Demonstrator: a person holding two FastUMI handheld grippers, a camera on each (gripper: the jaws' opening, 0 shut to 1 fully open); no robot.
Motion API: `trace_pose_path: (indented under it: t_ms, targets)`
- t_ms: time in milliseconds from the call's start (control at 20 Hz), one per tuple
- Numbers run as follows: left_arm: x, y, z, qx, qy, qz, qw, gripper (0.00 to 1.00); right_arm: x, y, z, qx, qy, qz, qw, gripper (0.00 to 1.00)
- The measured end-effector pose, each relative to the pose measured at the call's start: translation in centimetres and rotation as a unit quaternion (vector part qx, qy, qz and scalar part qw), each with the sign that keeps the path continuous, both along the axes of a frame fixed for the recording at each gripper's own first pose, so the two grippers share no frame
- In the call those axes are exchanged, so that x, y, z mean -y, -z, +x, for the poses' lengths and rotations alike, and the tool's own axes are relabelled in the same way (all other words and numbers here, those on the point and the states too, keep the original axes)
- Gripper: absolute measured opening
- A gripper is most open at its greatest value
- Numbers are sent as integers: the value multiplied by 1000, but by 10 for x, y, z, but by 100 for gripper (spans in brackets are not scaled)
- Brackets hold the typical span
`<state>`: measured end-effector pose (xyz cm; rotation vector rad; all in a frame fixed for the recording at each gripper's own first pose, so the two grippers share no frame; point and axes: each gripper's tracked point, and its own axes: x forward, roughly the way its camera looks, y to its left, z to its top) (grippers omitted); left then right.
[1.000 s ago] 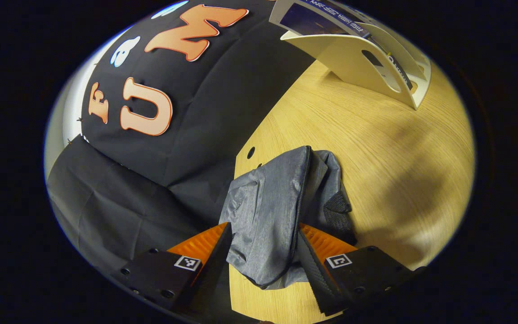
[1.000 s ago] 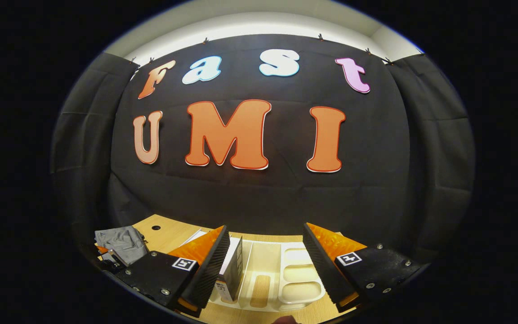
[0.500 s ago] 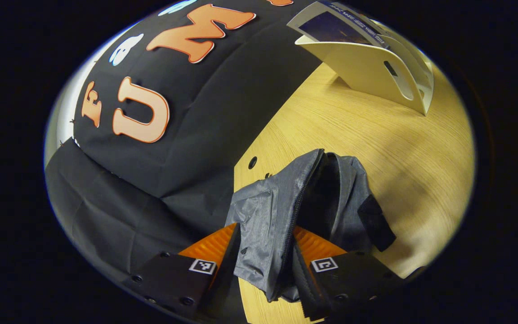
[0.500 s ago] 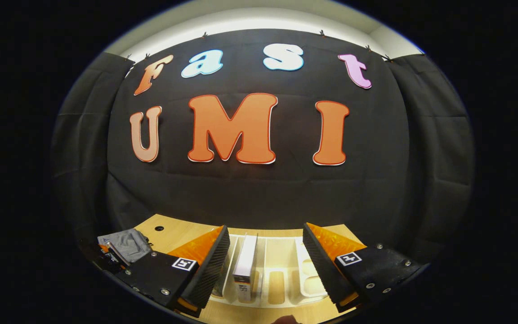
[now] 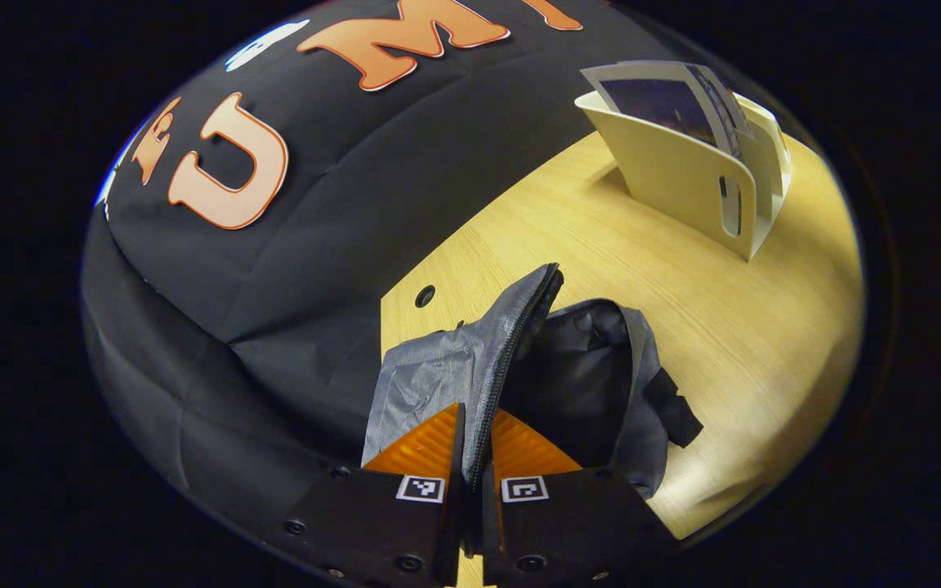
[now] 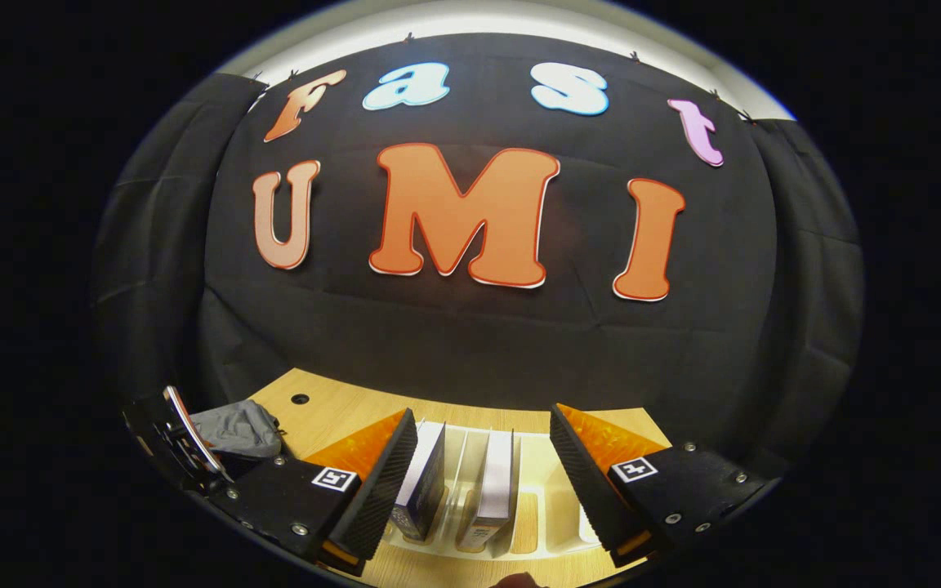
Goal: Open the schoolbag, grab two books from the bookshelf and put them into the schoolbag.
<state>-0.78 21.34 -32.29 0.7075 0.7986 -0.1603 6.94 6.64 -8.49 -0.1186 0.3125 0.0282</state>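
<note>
Spreading under everything is the pale wood-grain table [image 5: 683, 302]; on it, near the black cloth wall, slumps the grey nylon schoolbag [image 5: 593, 376], its mouth gaping dark beside the zipper; well apart, toward the far corner, stands the cream plastic bookshelf [image 5: 683, 175] with a dark-covered book [image 5: 666, 102] leaning in it. The left gripper [image 5: 473, 457] is pinched nearly closed on the zippered edge of the bag's flap, holding it up. The right gripper [image 6: 483, 482] hangs wide open over the rack, holding nothing, two upright books [image 6: 495, 490] between its fingers. The risk, as I judge it, lies in the thin slippery fabric: a tug could pull it free and let the mouth collapse. The right fingers straddle both books, possibly touching one, though the view is too low to tell; closing here could take two books, or tip the light rack.
</note>
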Motion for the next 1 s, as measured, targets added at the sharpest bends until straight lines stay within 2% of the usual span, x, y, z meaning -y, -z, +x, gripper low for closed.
trace_pose_path:
  t_ms: [50,400,600,800,1000]
  targets:
    - [-3,-5,2,-3,3,-10,1000,8,-3,1,3,-6,-4,-4,1000,97]
    - [-14,-33,21,-53,15,-82,995,7,-27,16,23,-61,-28,-26,997,97]
    - [-17,-42,27,-103,16,-145,984,6,-46,36,33,-122,-47,-15,991,97]
    - [-23,-49,33,-142,10,-197,970,6,-52,57,45,-183,-32,0,983,98]
    - [-31,-62,44,-170,19,-228,959,6,-51,72,52,-223,-23,-45,974,98]
